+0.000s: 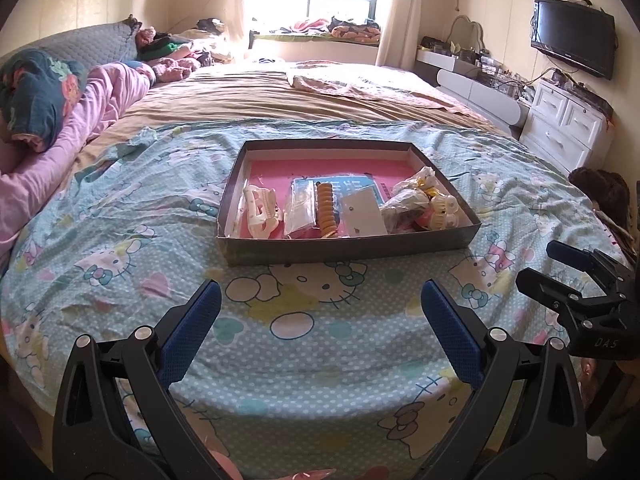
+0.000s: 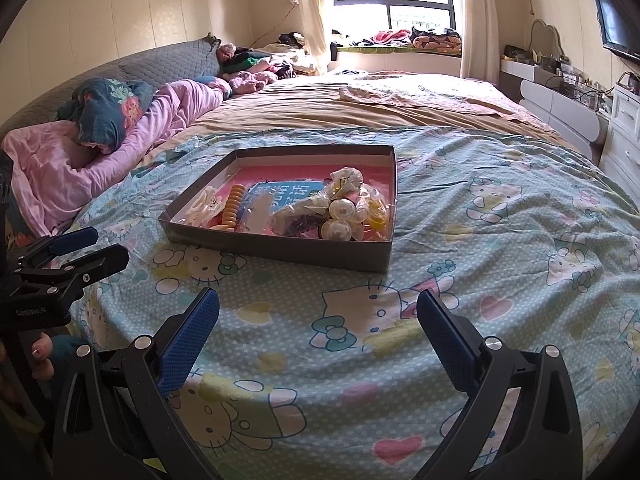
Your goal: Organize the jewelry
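A shallow grey cardboard box [image 1: 352,249] [image 2: 280,249] with a pink floor lies on the cartoon-cat bedspread. Inside it are a white claw hair clip [image 1: 262,210], clear plastic bags [image 1: 299,211], an orange spiral hair tie [image 1: 326,210] [image 2: 232,208], a white card [image 1: 363,213], crumpled bags and a pearl-white hair clip [image 1: 443,210] [image 2: 340,222]. My left gripper [image 1: 320,300] is open, short of the box's near wall, with nothing between its fingers. My right gripper [image 2: 318,308] is open too, near the box's front right corner, and it appears at the right edge of the left wrist view [image 1: 550,264].
The bed's near edge curves just below both grippers. Pink and blue bedding [image 1: 60,120] is heaped at the left. A white dresser [image 1: 568,128], a vanity and a wall television [image 1: 574,42] stand at the right. A hand holds the left gripper [image 2: 86,250] at the right wrist view's left edge.
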`<action>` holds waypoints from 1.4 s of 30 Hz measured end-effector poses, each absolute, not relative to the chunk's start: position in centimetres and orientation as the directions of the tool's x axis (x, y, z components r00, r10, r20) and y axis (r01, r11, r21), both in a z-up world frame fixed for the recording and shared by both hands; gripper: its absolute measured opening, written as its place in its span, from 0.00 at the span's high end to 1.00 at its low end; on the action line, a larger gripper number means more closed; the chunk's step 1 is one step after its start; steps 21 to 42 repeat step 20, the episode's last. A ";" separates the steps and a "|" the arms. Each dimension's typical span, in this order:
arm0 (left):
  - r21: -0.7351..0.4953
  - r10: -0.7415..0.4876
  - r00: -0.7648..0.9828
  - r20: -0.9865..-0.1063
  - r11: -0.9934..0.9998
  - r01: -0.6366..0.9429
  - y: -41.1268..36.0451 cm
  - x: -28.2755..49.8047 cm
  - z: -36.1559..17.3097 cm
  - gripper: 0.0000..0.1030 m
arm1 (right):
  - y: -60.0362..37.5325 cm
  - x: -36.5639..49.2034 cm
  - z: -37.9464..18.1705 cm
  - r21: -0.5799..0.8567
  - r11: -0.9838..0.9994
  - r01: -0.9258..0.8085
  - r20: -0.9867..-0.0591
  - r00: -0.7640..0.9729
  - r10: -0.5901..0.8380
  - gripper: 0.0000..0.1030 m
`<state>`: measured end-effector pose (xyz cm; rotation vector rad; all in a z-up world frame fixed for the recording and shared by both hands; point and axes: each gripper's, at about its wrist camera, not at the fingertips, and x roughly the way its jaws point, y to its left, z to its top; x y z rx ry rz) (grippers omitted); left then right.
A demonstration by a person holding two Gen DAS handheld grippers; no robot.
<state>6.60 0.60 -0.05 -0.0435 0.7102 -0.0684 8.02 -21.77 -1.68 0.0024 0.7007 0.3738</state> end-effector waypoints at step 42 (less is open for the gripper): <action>0.066 0.361 0.556 -0.749 0.875 -0.479 20.0 19.0 -3.8 0.09 | -42.2 23.6 -6.9 -0.010 0.981 0.195 -0.742 0.657 -0.138 0.04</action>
